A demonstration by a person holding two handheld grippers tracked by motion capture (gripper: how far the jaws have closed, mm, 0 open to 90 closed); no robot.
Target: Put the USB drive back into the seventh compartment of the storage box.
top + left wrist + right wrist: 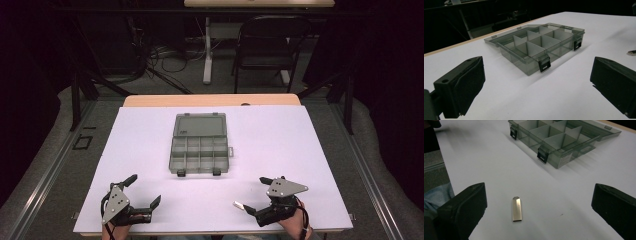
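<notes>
Jaws wide apart on both sides — the right gripper (254, 194) stands open around a small metal stick (516, 209), a flat silvery sliver that looks like a USB drive, lying on the white surface (280, 145) between the black pads and touching neither. Over on the other hand, the left gripper (144, 189) hangs open too, empty, pointed at the grey organiser box (539, 47).

Now, that stick — light, I'd say, stiff as a coin, and smooth enough to skid. It lies very low, so the pads will have to come right down to the sheet and pinch it across its narrow width, on the long edges, near the middle. Catch it by the tapered end and it may well squirt out.

Box sits further back at the centre, lid (200, 125) thrown flat behind it, latches (542, 154) toward the person, compartments bare as far as I can see. Thin clear plastic — likely to slide if nudged.

White sheet, matte and even, wood edge at the far side. Beyond it the room is dim: a folding chair (267, 45), table legs, cables on the floor.
</notes>
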